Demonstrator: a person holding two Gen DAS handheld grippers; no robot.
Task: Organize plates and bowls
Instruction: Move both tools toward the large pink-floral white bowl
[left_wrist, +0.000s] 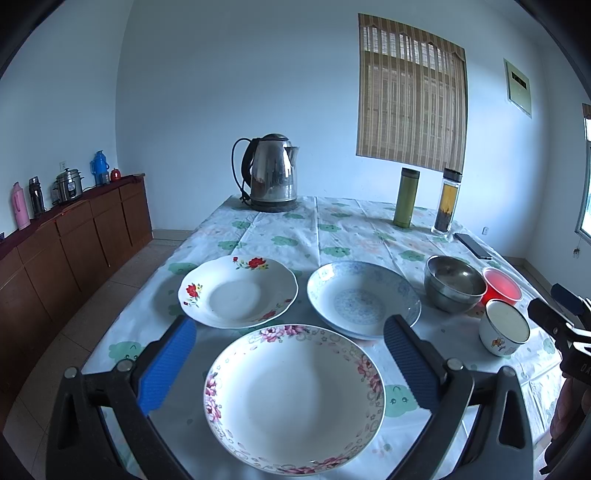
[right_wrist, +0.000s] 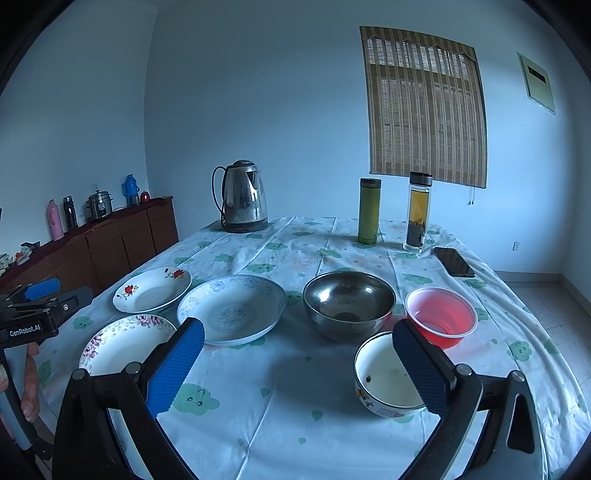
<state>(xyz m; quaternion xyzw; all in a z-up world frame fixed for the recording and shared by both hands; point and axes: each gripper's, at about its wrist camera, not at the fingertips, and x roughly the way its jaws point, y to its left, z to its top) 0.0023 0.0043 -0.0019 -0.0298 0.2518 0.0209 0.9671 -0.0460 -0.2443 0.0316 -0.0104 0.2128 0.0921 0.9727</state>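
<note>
Three plates lie on the table: a pink-flower plate (left_wrist: 295, 402) nearest, a red-flower plate (left_wrist: 236, 291) behind it on the left, and a blue-patterned plate (left_wrist: 364, 299) on the right. My left gripper (left_wrist: 290, 325) hangs open over the pink-flower plate's far rim, holding nothing. Further right are a steel bowl (right_wrist: 349, 302), a red plastic bowl (right_wrist: 441, 317) and a white enamel bowl (right_wrist: 384, 380). My right gripper (right_wrist: 298, 326) is open and empty above bare cloth, its right finger in front of the enamel bowl's rim.
At the table's far side stand a steel kettle (right_wrist: 243, 199), a green flask (right_wrist: 369, 210) and a glass tea bottle (right_wrist: 418, 210), with a phone (right_wrist: 453, 262) beside them. A wooden sideboard (left_wrist: 74, 236) lines the left wall. A hand (right_wrist: 29, 384) holds the left gripper's handle.
</note>
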